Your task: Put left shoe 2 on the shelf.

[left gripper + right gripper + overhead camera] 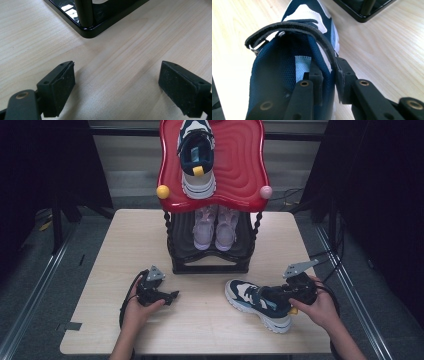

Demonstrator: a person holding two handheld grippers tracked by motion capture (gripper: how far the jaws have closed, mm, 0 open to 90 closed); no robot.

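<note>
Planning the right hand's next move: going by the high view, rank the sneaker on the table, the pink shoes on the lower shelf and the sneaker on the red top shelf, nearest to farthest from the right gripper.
1. Sneaker on the table: clamped at its collar by the right gripper.
2. Pink shoes: lower shelf, up and left.
3. Sneaker on the red top shelf: farthest, at the back.

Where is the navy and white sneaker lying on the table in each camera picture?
High view: navy and white sneaker at lower right, by the right gripper.
Left gripper view: not in it.
Right gripper view: centre, collar clamped.
Shared landmark: black plastic shoe rack base.
</note>
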